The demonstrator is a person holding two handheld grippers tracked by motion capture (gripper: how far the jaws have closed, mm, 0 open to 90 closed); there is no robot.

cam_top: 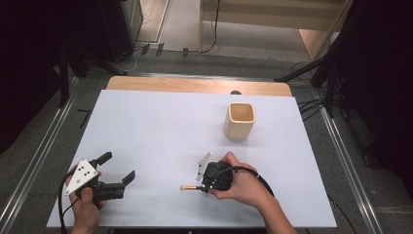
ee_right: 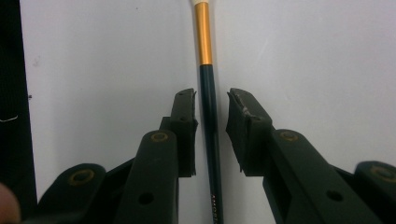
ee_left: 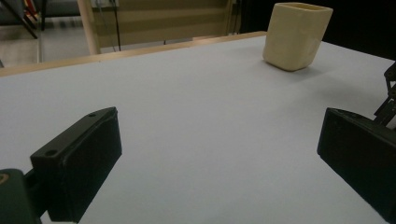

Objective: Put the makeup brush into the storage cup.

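Observation:
A thin brush [cam_top: 187, 187] lies on the white table top [cam_top: 160, 131] near the front edge, with a dark handle [ee_right: 208, 126], a gold ferrule and a pale tip. My right gripper [cam_top: 203, 186] points down over it. In the right gripper view the handle runs between the two jaws of my right gripper [ee_right: 211, 98]; the jaws stand narrowly apart, with a gap showing on the right side of the handle. My left gripper [cam_top: 117, 166] rests at the front left, jaws wide open with nothing between them, as the left gripper view [ee_left: 219, 135] also shows.
A cream square cup [cam_top: 239, 122] stands upright toward the back right of the table, and appears far off in the left gripper view [ee_left: 296, 35]. A wooden strip edges the table's far side. Metal rails and cables lie on the floor around it.

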